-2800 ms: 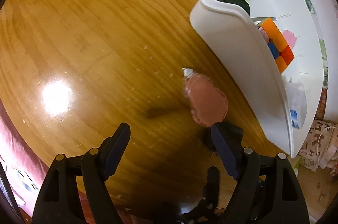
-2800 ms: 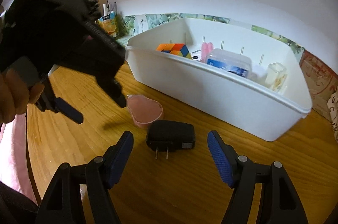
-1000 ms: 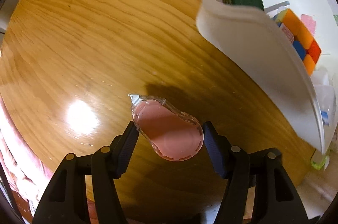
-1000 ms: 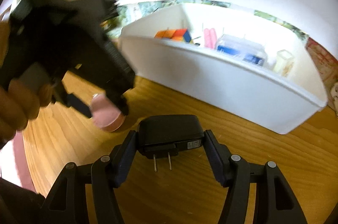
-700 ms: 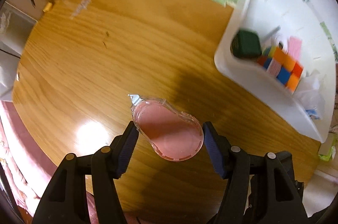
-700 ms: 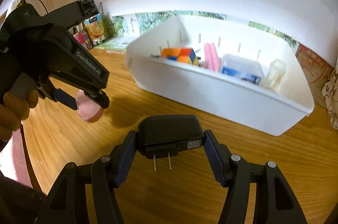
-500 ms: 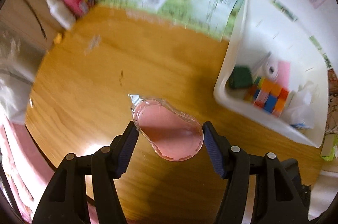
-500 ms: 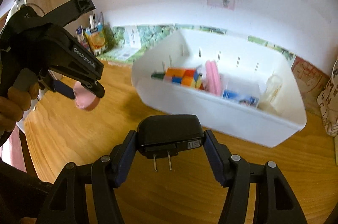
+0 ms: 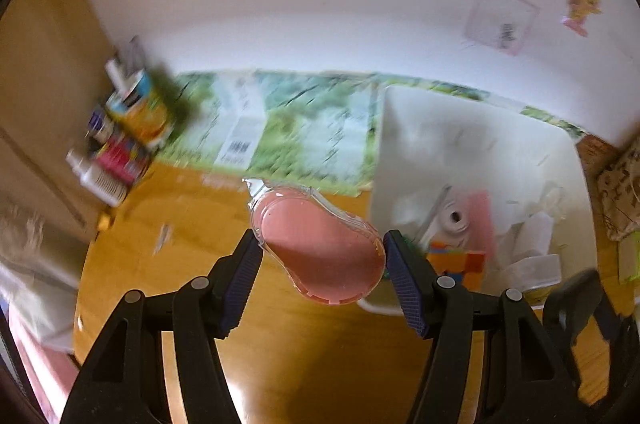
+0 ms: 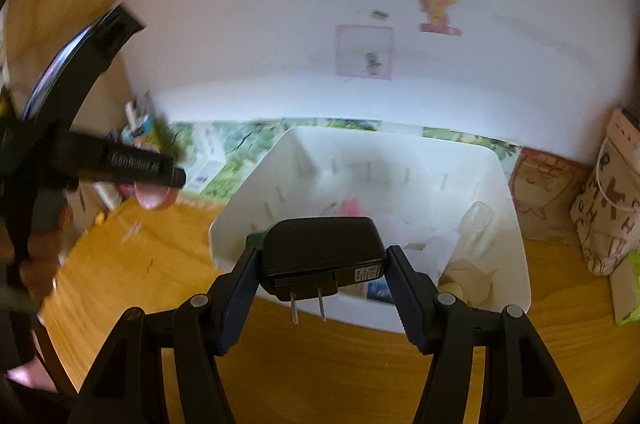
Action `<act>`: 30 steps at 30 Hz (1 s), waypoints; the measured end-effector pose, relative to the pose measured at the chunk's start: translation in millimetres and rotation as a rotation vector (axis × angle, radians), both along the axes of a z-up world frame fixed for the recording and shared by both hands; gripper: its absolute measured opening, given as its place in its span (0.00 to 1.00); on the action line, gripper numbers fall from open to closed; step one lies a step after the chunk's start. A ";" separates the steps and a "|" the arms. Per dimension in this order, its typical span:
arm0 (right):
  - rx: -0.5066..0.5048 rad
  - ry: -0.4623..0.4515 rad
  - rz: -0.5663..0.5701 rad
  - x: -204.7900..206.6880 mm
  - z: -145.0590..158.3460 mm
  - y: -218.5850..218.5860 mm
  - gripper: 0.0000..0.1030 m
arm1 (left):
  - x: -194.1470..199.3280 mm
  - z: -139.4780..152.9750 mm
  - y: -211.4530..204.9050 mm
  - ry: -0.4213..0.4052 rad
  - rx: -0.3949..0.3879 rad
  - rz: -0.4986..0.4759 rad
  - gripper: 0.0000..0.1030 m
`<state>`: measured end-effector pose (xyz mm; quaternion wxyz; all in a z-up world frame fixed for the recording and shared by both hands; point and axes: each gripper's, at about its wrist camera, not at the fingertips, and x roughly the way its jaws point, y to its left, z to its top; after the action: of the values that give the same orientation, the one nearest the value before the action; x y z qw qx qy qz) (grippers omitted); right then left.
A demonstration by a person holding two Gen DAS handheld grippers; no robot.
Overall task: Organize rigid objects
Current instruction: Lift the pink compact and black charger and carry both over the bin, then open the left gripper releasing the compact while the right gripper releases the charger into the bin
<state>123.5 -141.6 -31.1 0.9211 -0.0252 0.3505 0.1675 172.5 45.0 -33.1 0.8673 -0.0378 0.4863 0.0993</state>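
Note:
My left gripper (image 9: 322,266) is shut on a pink correction-tape dispenser (image 9: 316,244) with a clear shell, held in the air above the wooden desk (image 9: 200,256). My right gripper (image 10: 322,274) is shut on a black plug adapter (image 10: 320,252), prongs pointing toward me, raised in front of the white bin (image 10: 516,224). The white bin (image 9: 400,128) holds a colour cube (image 9: 460,262), a pink item, a roll and clear plastic pieces. In the right wrist view the left gripper's black body (image 10: 120,160) hangs at the left with the pink dispenser (image 10: 154,198) under it.
Bottles and cartons (image 9: 124,136) stand at the desk's far left corner. A green printed mat (image 9: 288,128) lies along the white wall behind the desk. Bags (image 10: 608,200) sit right of the bin. A hand (image 10: 32,264) grips the left tool.
Both grippers have risen with their objects and tilted up. The bin now shows from higher, the wall fills the top, and the left gripper has turned toward the far corner.

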 end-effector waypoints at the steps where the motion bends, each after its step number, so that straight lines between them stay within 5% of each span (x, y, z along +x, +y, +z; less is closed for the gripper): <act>1: -0.006 -0.007 -0.012 2.5 0.9 -1.9 0.62 | 0.7 0.2 -2.7 -0.011 0.004 -0.016 0.64; 11: -0.023 0.000 -0.074 28.6 -7.0 -18.2 0.62 | 6.9 6.6 -29.2 -0.169 -0.012 -0.183 0.64; 24: -0.038 0.050 -0.113 44.6 -29.8 -26.6 0.70 | 20.3 -3.1 -38.0 -0.188 -0.010 -0.217 0.66; 30: -0.014 0.008 -0.152 26.0 -10.9 -36.7 0.79 | 2.6 15.1 -34.0 -0.230 -0.011 -0.217 0.83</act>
<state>149.5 -178.3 -42.1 0.9296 -0.0043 0.3562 0.0949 175.1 11.0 -18.0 0.9226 -0.0008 0.3857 -0.0025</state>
